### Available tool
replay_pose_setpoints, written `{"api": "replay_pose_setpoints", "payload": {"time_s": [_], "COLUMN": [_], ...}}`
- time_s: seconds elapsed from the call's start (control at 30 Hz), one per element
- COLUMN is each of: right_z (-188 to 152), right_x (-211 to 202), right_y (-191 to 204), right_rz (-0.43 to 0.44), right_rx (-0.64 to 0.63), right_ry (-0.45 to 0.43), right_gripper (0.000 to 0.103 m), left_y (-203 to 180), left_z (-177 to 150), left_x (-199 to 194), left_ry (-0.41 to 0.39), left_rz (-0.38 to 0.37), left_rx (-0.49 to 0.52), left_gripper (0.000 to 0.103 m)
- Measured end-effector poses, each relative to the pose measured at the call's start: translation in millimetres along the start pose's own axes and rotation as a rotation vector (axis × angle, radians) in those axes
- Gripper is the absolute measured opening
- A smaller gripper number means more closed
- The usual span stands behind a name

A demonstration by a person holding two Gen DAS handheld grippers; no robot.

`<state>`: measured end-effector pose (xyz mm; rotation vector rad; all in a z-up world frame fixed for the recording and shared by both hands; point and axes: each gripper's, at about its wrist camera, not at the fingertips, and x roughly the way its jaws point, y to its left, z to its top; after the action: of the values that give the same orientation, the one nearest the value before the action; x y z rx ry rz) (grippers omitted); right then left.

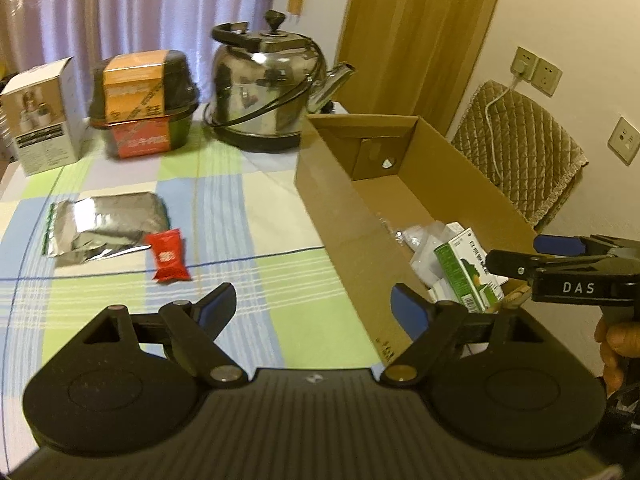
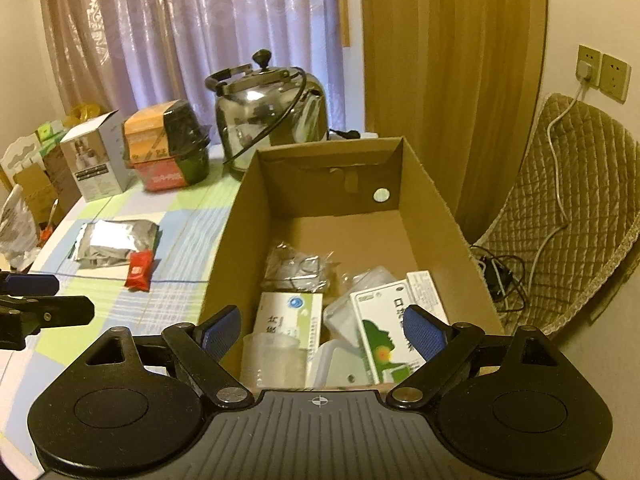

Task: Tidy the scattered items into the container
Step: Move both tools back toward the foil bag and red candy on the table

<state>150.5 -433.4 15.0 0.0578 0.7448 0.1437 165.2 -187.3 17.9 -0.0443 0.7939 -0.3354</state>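
Both the left gripper (image 1: 314,306) and the right gripper (image 2: 322,330) are being held spread apart, nothing being gripped. The red packet (image 1: 169,255) and silver pouch (image 1: 106,222) are being left on the tablecloth (image 1: 256,216), at nine o'clock from the cardboard box (image 2: 436,216).

Lilac curtains (image 2: 192,32), wooden door (image 2: 452,80), quilted chair (image 2: 580,208)

A glossy metal kettle (image 1: 266,92), matt cardboard box (image 1: 352,220) and crinkled foil pouch (image 1: 105,222) sit on smooth checked cloth (image 1: 248,224).
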Motion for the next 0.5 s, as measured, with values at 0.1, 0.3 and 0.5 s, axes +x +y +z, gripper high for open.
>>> {"api": "replay_pose_setpoints", "payload": {"time_s": [0.1,0.3,0.5], "right_z": [0.9,5.2,7.1], "right_x": [-5.5,-20.7,-30.7], "right_y": [8.2,30.8,59.8], "right_rz": [0.009,0.045,0.089], "right_rx": [-0.008,-0.028,-0.055], "right_ry": [0.001,-0.014,-0.021], "right_gripper": [0.093,0.093,0.093], "left_y": [7.6,24.8,46.7], "left_z": [-7.9,-25.1,-36.0], "left_x": [-11.9,-35.6,-59.7], "left_ry": [-0.002,-0.004,-0.013], "left_rz": [0.016,0.053,0.095], "left_rx": [-0.012,-0.036,-0.079], "left_gripper": [0.082,0.084,0.084]}}
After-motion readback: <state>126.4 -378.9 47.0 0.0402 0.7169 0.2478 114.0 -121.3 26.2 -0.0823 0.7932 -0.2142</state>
